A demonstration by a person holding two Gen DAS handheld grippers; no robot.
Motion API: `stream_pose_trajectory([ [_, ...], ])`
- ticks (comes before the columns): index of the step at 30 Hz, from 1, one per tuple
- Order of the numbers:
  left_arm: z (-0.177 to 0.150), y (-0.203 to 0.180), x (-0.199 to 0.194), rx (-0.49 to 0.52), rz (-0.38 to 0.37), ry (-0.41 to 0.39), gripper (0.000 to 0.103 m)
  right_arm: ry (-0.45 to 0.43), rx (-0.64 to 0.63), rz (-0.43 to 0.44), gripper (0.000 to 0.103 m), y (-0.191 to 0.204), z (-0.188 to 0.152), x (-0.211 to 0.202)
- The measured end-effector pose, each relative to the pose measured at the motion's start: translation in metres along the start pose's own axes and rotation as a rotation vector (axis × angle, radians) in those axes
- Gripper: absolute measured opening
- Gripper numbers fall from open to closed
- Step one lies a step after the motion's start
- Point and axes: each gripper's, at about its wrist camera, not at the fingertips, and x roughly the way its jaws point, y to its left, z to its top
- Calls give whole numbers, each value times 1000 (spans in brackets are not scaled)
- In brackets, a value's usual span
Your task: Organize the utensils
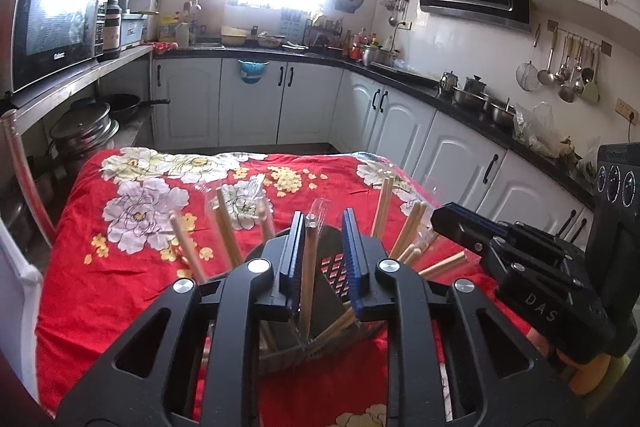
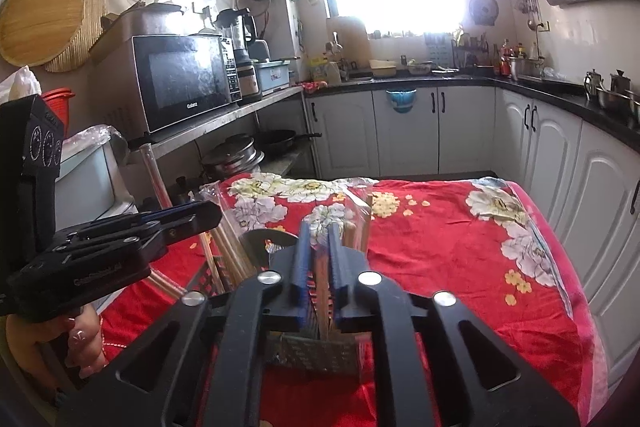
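The left claw [image 1: 322,227] is held parted around one wrapped wooden chopstick pair [image 1: 308,267] above the black mesh holder [image 1: 340,271]; the right claw [image 2: 319,241] is clamped on another pair [image 2: 322,291].

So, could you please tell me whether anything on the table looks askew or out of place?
Yes: the wrapped chopsticks in the black holder splay outward at different angles instead of standing upright together. Nothing looks spilled or broken on the red floral cloth.
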Motion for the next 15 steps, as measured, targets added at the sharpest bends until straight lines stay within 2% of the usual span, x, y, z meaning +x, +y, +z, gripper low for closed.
stream_pose_trajectory([
  [4, -3, 1, -6, -7, 5, 5, 21, 6, 5, -7, 16, 0, -2, -6],
  [6, -5, 1, -10, -9, 9, 7, 29, 9, 7, -12, 19, 0, -4, -9],
  [15, -16, 3, -27, -31, 17, 14, 49, 10, 15, -19, 31, 2, -12, -26],
])
